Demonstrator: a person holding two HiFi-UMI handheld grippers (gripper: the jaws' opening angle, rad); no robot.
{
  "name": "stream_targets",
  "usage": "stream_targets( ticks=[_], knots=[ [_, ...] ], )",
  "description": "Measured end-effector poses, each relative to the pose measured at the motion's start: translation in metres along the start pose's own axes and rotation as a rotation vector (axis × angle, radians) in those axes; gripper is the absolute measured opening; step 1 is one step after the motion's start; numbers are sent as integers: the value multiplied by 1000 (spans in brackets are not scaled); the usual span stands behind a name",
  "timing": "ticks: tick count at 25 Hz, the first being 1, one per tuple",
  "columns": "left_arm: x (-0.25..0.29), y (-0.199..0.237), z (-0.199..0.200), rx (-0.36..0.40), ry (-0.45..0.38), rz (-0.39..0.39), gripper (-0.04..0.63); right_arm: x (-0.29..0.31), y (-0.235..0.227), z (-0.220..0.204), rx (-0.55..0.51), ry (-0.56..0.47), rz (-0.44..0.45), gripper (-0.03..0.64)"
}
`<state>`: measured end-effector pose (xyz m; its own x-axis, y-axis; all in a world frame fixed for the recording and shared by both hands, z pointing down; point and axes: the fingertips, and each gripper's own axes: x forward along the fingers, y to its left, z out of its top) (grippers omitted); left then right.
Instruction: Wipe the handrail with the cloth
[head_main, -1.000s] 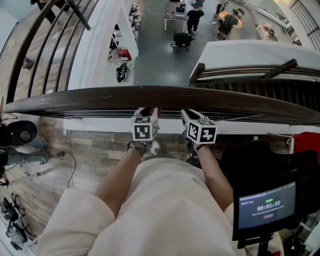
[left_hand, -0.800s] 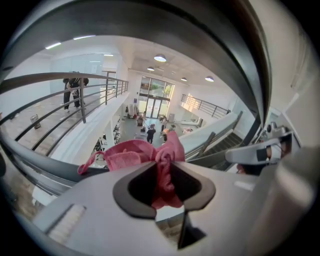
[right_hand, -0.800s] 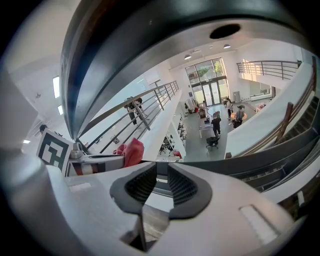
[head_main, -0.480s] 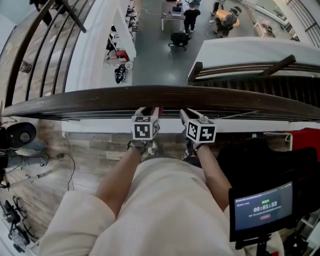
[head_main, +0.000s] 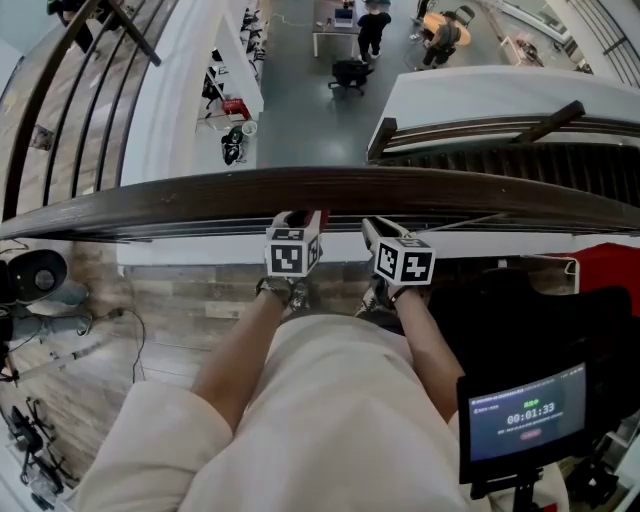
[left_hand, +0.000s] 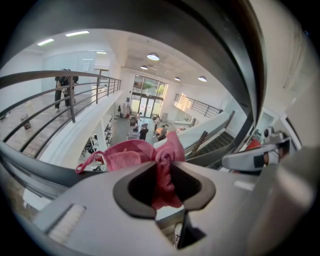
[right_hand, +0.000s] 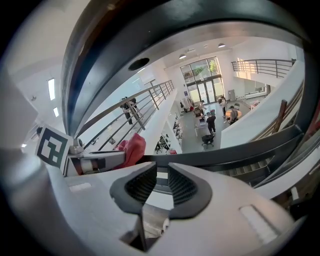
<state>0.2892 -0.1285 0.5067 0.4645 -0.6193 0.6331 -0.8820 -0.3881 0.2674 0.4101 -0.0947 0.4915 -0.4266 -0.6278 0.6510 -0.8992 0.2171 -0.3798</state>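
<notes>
Gripping a bunched pink cloth, the left gripper has its 2 jaws clamped on the fabric, which bulges up above the pads. In the head view its tip sits at the near edge of the dark handrail. The right gripper is just beside it at the same rail, jaws a narrow gap apart with nothing between them. Beyond the rail, a lower floor shows.
</notes>
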Motion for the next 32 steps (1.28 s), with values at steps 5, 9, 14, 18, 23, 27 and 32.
stream_targets(
  ticks=[5,9,14,18,23,27,32],
  knots=[
    [5,-11,4,7,6,-9,92,-4,-9,4,12,-7,-1,72],
    [9,-19,3,17,18,-20,92,-6,-14,6,-4,-14,-12,72],
    [16,-30,4,31,26,-31,92,-7,-17,11,-30,-21,-12,72],
    [20,-36,2,40,32,-42,92,-6,-17,10,-25,-22,-5,72],
    [20,-44,0,48,34,-49,92,-9,-22,6,-7,-21,-2,72],
    [24,-53,5,50,35,-48,92,-14,-34,11,4,-24,-7,72],
    [29,-63,4,49,35,-51,92,-16,-44,12,4,-21,-5,72]
  ],
)
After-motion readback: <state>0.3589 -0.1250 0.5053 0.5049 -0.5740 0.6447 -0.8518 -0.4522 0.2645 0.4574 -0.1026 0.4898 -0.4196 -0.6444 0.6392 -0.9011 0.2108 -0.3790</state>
